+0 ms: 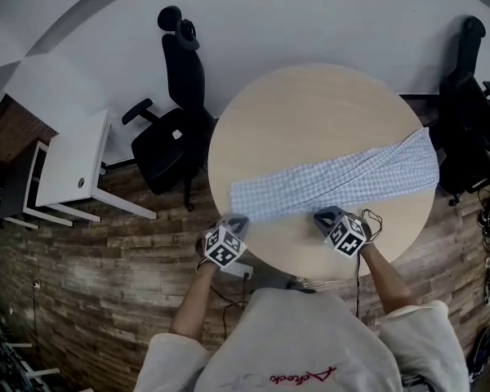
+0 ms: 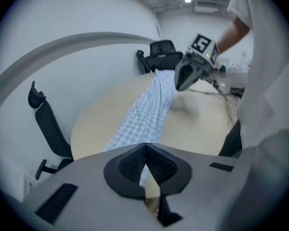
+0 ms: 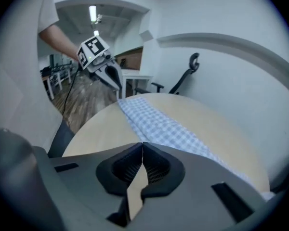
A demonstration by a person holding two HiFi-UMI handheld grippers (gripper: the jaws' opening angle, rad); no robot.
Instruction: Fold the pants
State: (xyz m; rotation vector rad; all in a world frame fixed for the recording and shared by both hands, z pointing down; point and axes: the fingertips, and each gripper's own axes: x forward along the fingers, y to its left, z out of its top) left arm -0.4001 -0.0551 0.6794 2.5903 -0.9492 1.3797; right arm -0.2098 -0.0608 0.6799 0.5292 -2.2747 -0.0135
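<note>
Left gripper (image 1: 233,221) and right gripper (image 1: 323,217) are held with jaws together, empty, beside checked pants (image 1: 335,178) spread on a round table (image 1: 310,109).

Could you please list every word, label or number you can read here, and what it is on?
Red script print on the person's shirt: too blurred to read.
Marker cubes: black-and-white square patterns only, no letters or numbers.
Nothing else carries text.

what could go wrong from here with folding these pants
1. One end of the pants seems to hang over the table edge, so a tug might slide them off.
2. The left gripper and right gripper look shut with no cloth between; grabbing without opening would likely just push the fabric.
</note>
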